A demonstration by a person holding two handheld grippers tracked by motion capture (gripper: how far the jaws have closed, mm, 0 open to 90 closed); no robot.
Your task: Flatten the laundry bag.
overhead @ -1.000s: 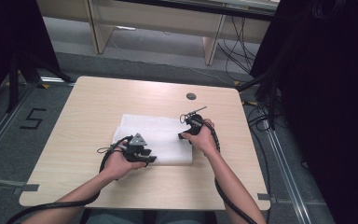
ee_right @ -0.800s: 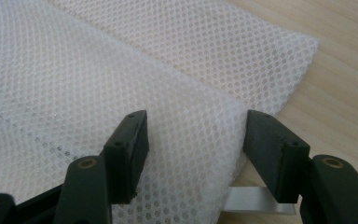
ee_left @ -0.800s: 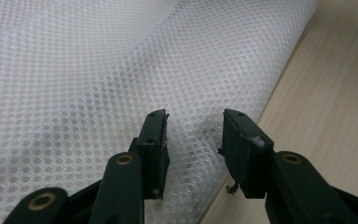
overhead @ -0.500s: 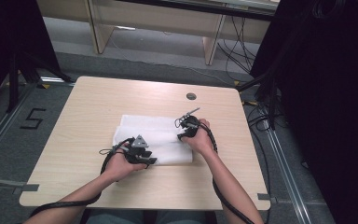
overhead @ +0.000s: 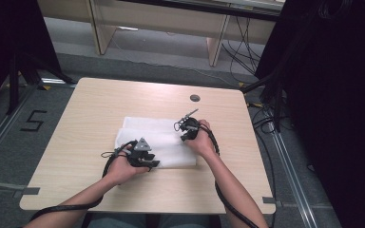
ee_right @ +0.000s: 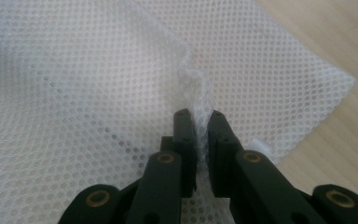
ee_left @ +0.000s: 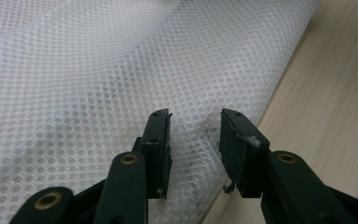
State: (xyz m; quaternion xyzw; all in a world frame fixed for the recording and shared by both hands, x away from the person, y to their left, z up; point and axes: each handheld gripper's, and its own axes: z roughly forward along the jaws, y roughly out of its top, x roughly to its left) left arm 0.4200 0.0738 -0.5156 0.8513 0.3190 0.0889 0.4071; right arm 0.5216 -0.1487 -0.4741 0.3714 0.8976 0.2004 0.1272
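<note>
Table (overhead: 90, 109): pale wood, one dark round grommet (overhead: 195, 98) at the far edge. White mesh cloth (overhead: 157, 140) lies folded flat at the middle of the table, toward the near side. Judged very light, limp and open-weave; it should bunch and drape when lifted, and layers may separate, so an edge or a raised fold is the best hold.

Right gripper (ee_right: 201, 122), at the cloth's right part, has just been closing; its jaws pinch a puckered ridge of mesh. Left gripper (ee_left: 193, 122), at the near left edge, stands spread, mesh between the jaws, pads not pressing.

Layer count under each jaw cannot be told; a small white tab (ee_right: 261, 145) beside the right jaws is unclear
</note>
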